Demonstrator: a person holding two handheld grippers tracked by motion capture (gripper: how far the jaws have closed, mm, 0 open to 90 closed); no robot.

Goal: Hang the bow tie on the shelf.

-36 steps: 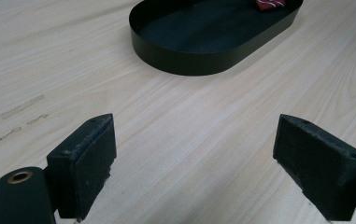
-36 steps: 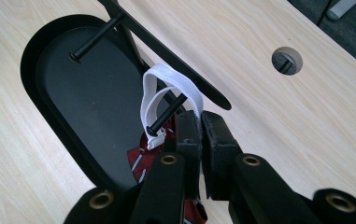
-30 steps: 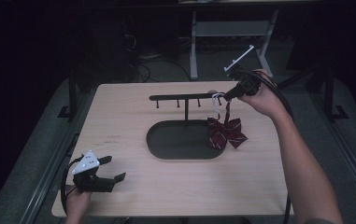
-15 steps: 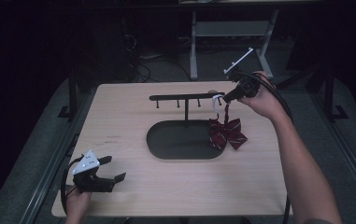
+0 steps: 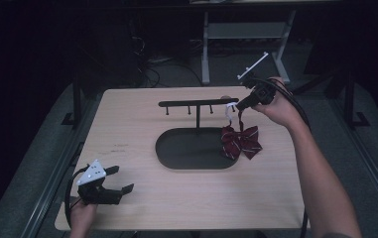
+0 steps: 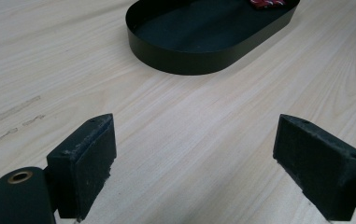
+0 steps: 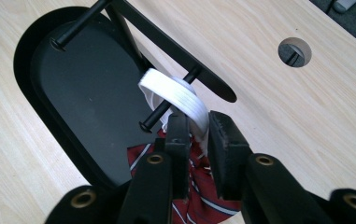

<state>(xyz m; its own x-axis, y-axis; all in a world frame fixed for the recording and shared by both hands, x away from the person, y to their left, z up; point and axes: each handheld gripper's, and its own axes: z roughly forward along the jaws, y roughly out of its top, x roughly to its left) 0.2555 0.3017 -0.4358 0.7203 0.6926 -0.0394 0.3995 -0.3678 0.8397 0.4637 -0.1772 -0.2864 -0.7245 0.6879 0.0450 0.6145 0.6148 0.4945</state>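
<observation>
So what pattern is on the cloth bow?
Dark red bow with white stripes; high view shows it best.

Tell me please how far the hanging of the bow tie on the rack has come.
Done: the white elastic band is looped over a peg of the black rack, and the striped bow tie hangs below it. In hand: the right gripper has just been opening, its jaws slightly apart beside the band. Left: drawing that gripper clear. The left gripper rests open on the table.
</observation>
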